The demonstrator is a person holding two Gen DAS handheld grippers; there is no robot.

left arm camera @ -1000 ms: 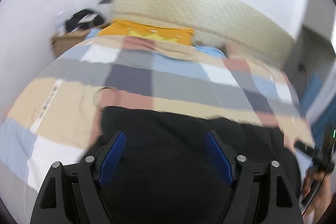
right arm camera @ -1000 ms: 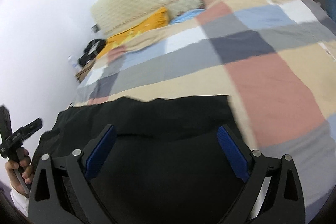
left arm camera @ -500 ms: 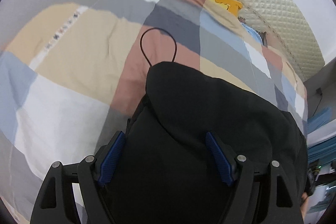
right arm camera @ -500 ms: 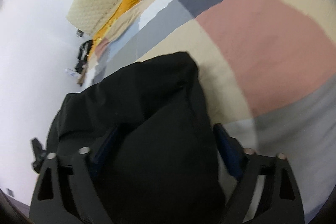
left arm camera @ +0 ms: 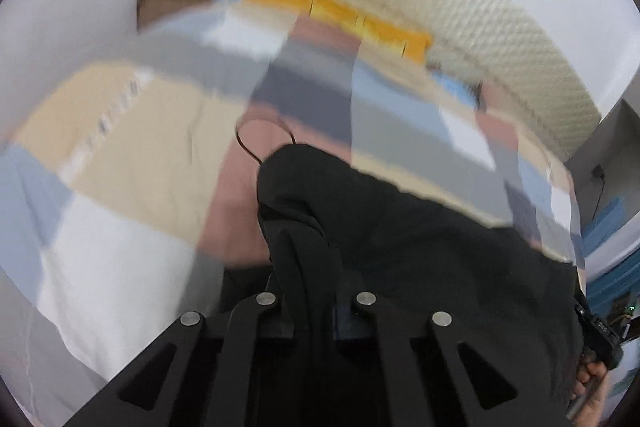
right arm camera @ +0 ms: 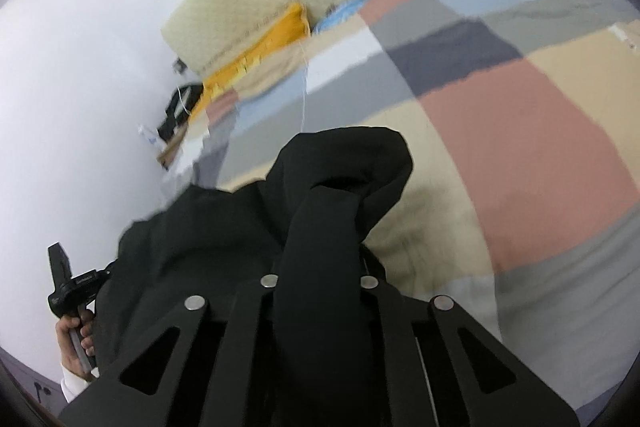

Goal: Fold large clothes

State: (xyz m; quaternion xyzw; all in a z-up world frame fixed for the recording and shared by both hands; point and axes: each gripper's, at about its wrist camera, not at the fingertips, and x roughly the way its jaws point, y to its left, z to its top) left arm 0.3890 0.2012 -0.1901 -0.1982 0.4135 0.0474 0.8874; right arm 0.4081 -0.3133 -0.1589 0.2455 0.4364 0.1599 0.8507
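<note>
A large black garment lies bunched on the bed's patchwork cover. In the left wrist view my left gripper is shut on a raised fold of it near its left edge. A thin black cord loop pokes out beyond that fold. In the right wrist view the black garment rises in a bunched ridge between the fingers of my right gripper, whose jaws are closing and pinch that ridge. The fabric hides the pads of both grippers.
A cream quilted headboard and a yellow pillow lie at the far end of the bed. A nightstand with dark items stands at the far left by the white wall. A hand holds the other gripper's handle at lower left.
Both grippers went from wide open over the flat garment to shut on it. The fabric now stands up in folds between the jaws. The left gripper moved down toward the cloth.
</note>
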